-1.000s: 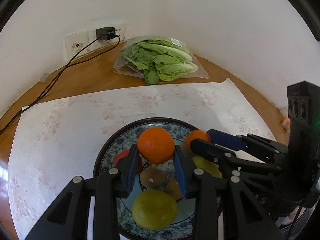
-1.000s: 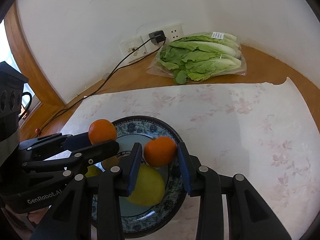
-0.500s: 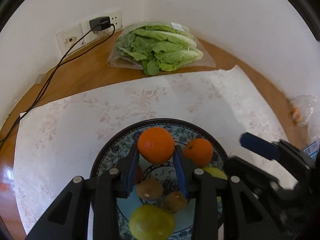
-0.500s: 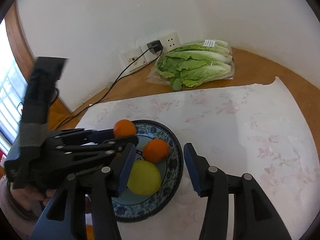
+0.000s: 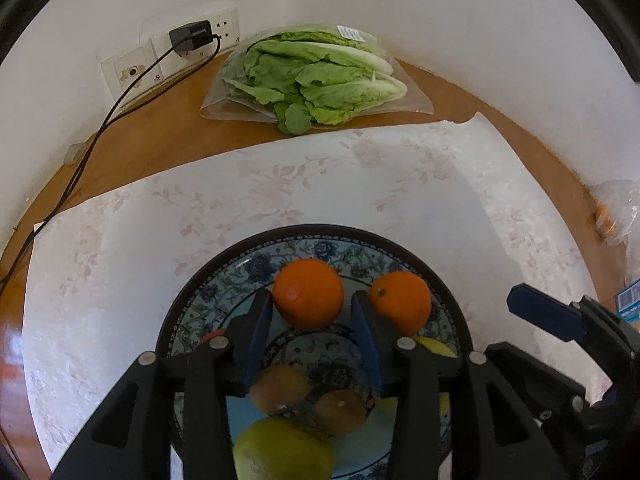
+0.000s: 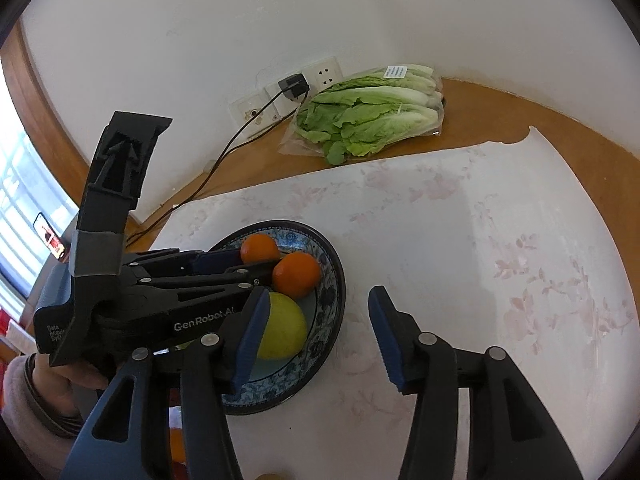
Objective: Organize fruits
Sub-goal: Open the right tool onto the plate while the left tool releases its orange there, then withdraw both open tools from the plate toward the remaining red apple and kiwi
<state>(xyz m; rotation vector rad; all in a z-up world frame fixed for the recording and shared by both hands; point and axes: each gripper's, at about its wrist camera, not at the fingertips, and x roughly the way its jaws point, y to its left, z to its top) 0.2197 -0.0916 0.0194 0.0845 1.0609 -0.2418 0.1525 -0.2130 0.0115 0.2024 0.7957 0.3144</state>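
A blue patterned plate (image 5: 208,280) sits on a floral white mat. My left gripper (image 5: 312,332) has its jaws a little apart around an orange (image 5: 309,293) that rests in the plate; small gaps show on both sides. A second orange (image 5: 401,307) lies just right of it. Two brown kiwis (image 5: 282,386), a yellow-green fruit (image 5: 284,450) and a yellow fruit also lie in the plate. My right gripper (image 6: 316,336) is open and empty, raised over the plate's right rim (image 6: 340,280). It shows at the right in the left wrist view (image 5: 544,316).
A bag of lettuce (image 5: 316,80) lies at the back by the wall. A black charger (image 5: 190,36) sits in the wall socket, its cable running left along the wooden table (image 5: 160,136). A crumpled plastic bag (image 5: 618,212) lies at the far right.
My right gripper let go of the second orange, left it in the plate, and drew back and up. My left gripper lowered its orange into the plate and loosened its jaws.
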